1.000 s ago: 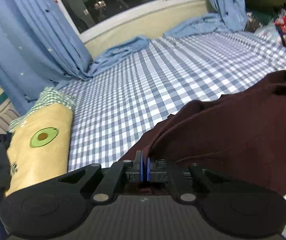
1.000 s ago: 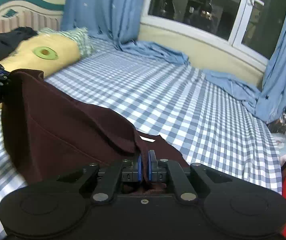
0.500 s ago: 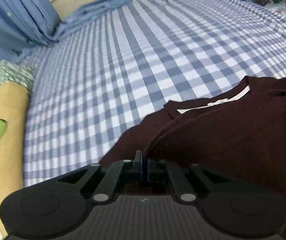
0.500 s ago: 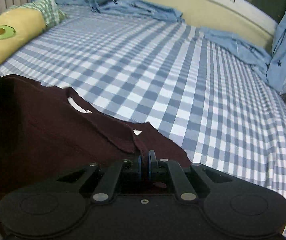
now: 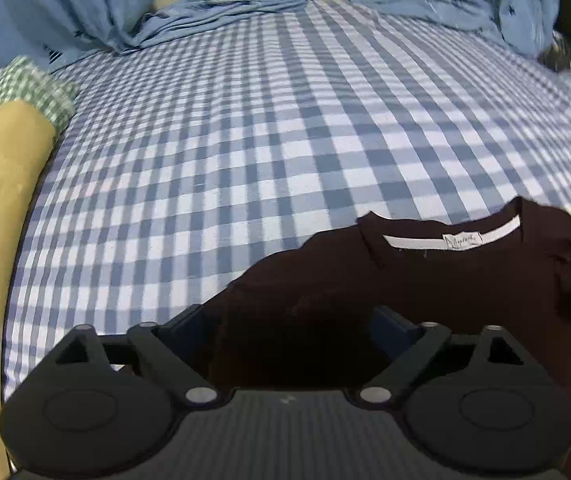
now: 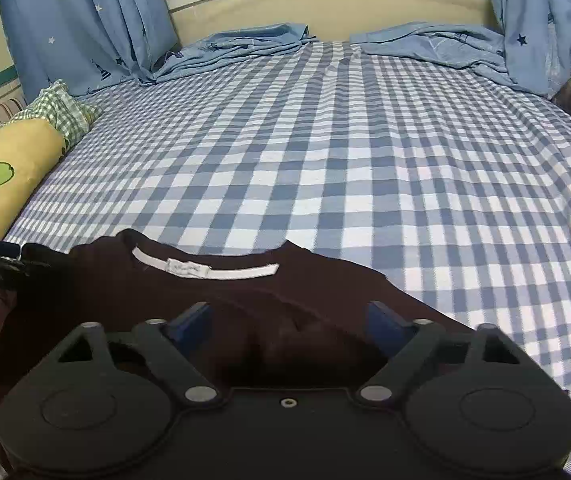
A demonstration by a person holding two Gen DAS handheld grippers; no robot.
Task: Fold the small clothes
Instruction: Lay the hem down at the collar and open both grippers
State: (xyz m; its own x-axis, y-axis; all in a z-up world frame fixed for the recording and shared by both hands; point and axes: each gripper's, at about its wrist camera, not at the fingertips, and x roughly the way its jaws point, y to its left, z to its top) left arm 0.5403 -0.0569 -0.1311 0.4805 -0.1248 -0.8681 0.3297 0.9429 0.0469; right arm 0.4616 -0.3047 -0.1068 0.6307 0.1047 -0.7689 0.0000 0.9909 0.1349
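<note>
Your shirt lies on the bed, at the near edge of the checked sheet, with its neck opening and the white label strip facing the window. It is dark maroon, and looks like soft knit cloth, so expect it to be light and limp: it will sag, drape and crease wherever you let it hang, and it will not hold a shape on its own. It should not slip much on the cotton sheet, and nothing about it is fragile

Both of your tools are opening right now. The left tool has its jaws well apart, with the shoulder cloth lying between them but not pinched. The right tool stands the same way, jaws spread over the other shoulder, the pads clear of the cloth. In the right view, the dark tip at the far left edge is probably your left tool, beside the shirt's other shoulder

For the next hold, I would take the cloth at a seam or hem, where it is doubled and firmer: a shoulder seam, a sleeve edge or the bottom hem. Pinch both layers together, near a corner, so the panel hangs flat. The lower part of the shirt is hidden under the tools, so I cannot tell how smoothly it lies
</note>
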